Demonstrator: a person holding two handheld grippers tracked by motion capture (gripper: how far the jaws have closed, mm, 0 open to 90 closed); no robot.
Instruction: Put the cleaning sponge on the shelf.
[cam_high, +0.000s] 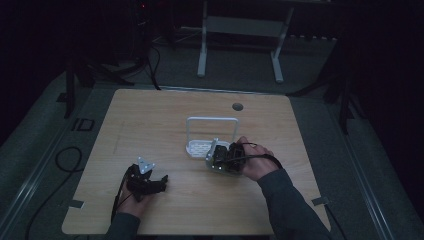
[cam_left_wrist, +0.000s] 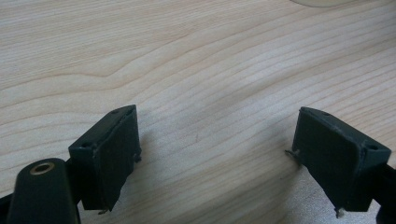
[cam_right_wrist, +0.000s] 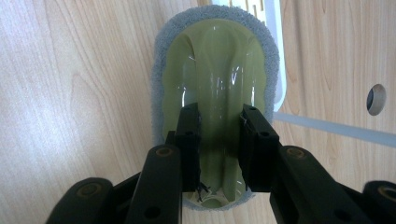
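Between the black right gripper (cam_right_wrist: 219, 149) jaws sits a glossy olive-green plastic scrubber with grey pad (cam_right_wrist: 215, 84); beyond it, a white slotted rack (cam_right_wrist: 271, 28) on the pale wood-grain table (cam_right_wrist: 70, 93).

High view overlooks table (cam_high: 200, 210); claw cameras seemingly close.

Bare table (cam_high: 150, 120) lies open left of the white rack (cam_high: 212, 131), which blocks the middle.

I held two grippers, one left gripper (cam_high: 162, 181) and one right gripper (cam_right_wrist: 219, 122). There was one scrubbing pad (cam_right_wrist: 215, 70), one white rack (cam_high: 212, 131), one table (cam_high: 150, 115).
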